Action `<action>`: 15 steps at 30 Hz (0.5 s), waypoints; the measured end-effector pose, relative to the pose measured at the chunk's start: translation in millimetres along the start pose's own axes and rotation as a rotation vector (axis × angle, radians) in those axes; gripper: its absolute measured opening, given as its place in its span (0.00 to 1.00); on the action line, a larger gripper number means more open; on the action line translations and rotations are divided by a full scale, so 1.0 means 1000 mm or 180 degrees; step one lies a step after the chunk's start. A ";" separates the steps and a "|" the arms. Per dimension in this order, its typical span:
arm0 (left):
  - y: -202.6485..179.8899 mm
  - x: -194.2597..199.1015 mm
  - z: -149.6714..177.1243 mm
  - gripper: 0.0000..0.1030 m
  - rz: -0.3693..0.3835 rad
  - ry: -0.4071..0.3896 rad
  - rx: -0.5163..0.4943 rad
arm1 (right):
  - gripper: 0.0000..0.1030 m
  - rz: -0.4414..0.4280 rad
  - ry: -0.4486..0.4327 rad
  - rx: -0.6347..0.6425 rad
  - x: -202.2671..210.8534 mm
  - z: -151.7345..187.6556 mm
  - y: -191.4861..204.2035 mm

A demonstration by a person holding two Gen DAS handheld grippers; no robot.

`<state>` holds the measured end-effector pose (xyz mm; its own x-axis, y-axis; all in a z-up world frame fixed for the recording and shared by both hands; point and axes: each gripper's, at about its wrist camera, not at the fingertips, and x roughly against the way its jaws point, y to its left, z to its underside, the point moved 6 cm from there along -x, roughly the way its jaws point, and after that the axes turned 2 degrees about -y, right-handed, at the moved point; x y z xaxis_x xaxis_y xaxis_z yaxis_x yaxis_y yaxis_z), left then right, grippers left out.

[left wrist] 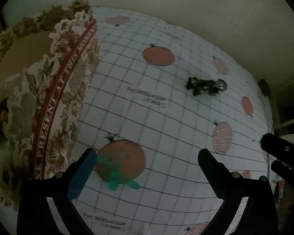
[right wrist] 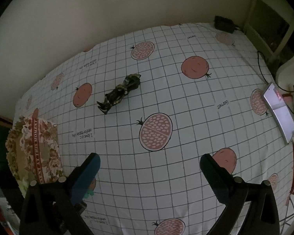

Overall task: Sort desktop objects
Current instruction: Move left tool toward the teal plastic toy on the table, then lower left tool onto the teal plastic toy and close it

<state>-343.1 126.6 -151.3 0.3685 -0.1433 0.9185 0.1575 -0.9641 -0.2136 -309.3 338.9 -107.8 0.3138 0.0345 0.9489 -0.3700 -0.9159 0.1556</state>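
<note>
Where the wall (right wrist: 127,5) ends, a gridded tablecloth (right wrist: 186,117) spreads.

"PRESENT AT THIS" on box (left wrist: 49,101) red band, "Garnet" and "I love o.c" upside down on tablecloth (right wrist: 186,101)

Lighting is dim throughout. A plain, off-white wall (right wrist: 107,5) runs behind the table. The table carries a white grid-patterned tablecloth printed with red pomegranates (right wrist: 186,101). At right stands pale, cream-coloured framed woodwork (right wrist: 274,29); window or shelving cannot be determined.
</note>
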 end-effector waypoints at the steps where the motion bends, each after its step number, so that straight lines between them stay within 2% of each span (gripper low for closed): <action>1: 0.003 0.000 0.001 1.00 -0.0025 0.0001 -0.0005 | 1.00 0.0006 0.0016 0.0004 -0.002 0.001 0.000; 8: 0.006 -0.011 0.010 0.99 -0.0304 0.0091 -0.0250 | 1.00 0.0078 0.0249 0.0103 -0.026 0.015 0.005; 10: 0.010 -0.019 0.015 0.94 -0.0317 0.0210 -0.0210 | 1.00 0.0090 0.0282 0.0123 -0.030 0.018 0.006; 12: 0.018 -0.029 0.021 0.82 -0.0304 0.0382 -0.0067 | 1.00 0.0096 0.0302 0.0133 -0.032 0.019 0.007; 14: 0.025 -0.035 0.026 0.78 -0.0258 0.0504 0.0094 | 1.00 0.0098 0.0310 0.0136 -0.034 0.019 0.008; 15: 0.026 -0.033 0.025 0.78 -0.0278 0.0458 0.0088 | 1.00 0.0099 0.0309 0.0137 -0.034 0.018 0.008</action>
<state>-328.6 111.8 -195.4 0.2178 -0.0917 0.9717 0.2092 -0.9681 -0.1382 -307.1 322.7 -143.7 0.2157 0.0425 0.9755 -0.3397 -0.9334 0.1157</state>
